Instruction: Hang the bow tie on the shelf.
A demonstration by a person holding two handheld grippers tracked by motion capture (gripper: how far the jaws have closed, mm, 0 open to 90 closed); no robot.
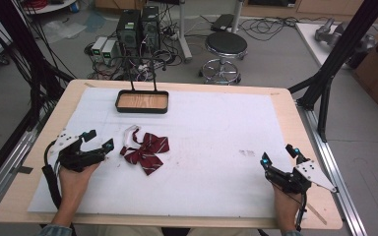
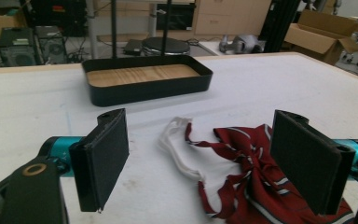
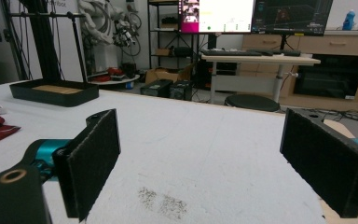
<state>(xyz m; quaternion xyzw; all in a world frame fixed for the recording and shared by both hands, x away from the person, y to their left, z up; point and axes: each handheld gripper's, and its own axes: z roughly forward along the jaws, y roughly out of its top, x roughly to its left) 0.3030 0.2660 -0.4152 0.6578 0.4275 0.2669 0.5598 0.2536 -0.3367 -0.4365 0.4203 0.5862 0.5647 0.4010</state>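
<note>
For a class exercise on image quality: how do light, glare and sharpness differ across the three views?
High view: even overhead light, soft focus, faint shadows beside the dark red striped bow tie and the black tray with a wooden base. Left gripper view: the white table cover is glaringly bright, the near jaws slightly blurred. Right gripper view: a bright monitor, with the background sharper than the jaws.

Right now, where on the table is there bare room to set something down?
The widest bare patch of white mat runs from the striped bow tie across to the right tool, with only a faint smudge. The far right corner beyond the black tray is bare too. It is crowded between the left tool and the bow tie.
</note>
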